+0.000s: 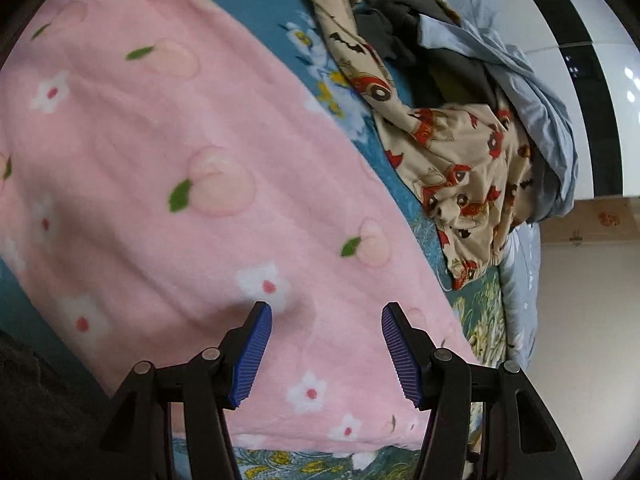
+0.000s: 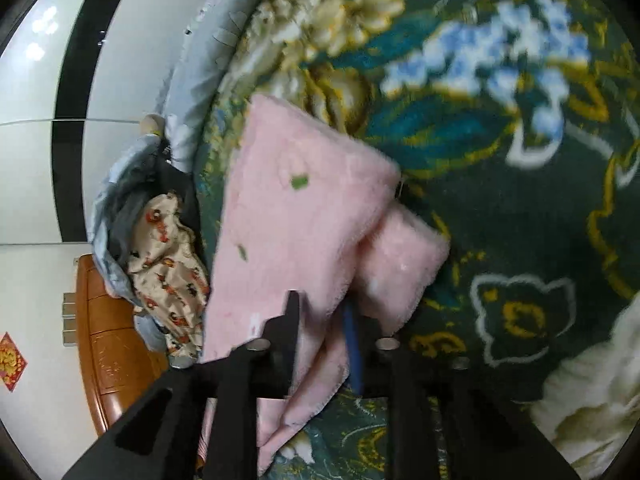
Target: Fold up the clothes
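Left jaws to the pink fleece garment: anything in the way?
Nothing visible. The left gripper hangs with jaws open directly over the pink fleece garment with peach and flower print, with bare fabric between the pads. The cream cartoon-print garment and the grey-blue clothes pile lie off to the side.

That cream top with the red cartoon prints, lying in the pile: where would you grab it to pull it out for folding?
Probably by the cream top's lower hem, the near edge resting on the bedspread. It lies free there, while the upper part is tucked under the grey and blue clothes. Come in from the bedspread side, beside the pink garment.
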Motion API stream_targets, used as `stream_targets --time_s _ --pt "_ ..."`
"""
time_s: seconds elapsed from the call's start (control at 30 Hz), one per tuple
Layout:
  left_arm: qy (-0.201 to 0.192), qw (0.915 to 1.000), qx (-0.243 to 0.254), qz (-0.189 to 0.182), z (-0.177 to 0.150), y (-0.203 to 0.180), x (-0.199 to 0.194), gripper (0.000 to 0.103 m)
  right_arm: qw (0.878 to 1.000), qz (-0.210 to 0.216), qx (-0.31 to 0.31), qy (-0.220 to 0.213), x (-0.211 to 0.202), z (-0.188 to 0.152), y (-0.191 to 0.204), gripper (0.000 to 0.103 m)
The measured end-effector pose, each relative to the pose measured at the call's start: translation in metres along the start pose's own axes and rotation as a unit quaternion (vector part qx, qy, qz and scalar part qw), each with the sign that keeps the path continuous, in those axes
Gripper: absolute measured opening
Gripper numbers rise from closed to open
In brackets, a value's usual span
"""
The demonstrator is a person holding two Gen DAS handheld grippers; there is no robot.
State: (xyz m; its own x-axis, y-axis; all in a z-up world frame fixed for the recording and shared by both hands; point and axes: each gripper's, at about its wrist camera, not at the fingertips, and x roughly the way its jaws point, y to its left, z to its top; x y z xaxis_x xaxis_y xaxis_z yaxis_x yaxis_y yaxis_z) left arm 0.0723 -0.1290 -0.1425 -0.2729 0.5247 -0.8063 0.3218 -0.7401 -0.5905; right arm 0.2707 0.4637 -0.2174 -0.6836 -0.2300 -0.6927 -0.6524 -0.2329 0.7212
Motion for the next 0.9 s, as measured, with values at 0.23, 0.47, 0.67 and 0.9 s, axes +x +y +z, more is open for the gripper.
stream_targets --time_s 0.23,0.47,0.67,0.9 --pt "0.007 0.9942 0.096 0.047 -0.011 -0.035 0.013 0.061 0.997 -0.077 -0.026 -0.019 -0.018 -0.001 -0.023 0.034" --pt "-0.009 0.9883 0.14 0.058 -0.018 -0.047 0.006 0.062 0.997 -0.059 0.021 -0.046 0.005 0.006 -0.029 0.029" --pt "-0.012 0.9889 0.139 0.05 -0.017 -0.049 0.004 0.061 0.995 -0.03 -0.057 -0.08 -0.03 0.016 0.005 0.008" --pt "-0.001 0.9878 0.144 0.059 -0.021 -0.05 0.009 0.062 0.995 -0.08 -0.028 -0.058 -0.011 0.028 -0.021 0.008"
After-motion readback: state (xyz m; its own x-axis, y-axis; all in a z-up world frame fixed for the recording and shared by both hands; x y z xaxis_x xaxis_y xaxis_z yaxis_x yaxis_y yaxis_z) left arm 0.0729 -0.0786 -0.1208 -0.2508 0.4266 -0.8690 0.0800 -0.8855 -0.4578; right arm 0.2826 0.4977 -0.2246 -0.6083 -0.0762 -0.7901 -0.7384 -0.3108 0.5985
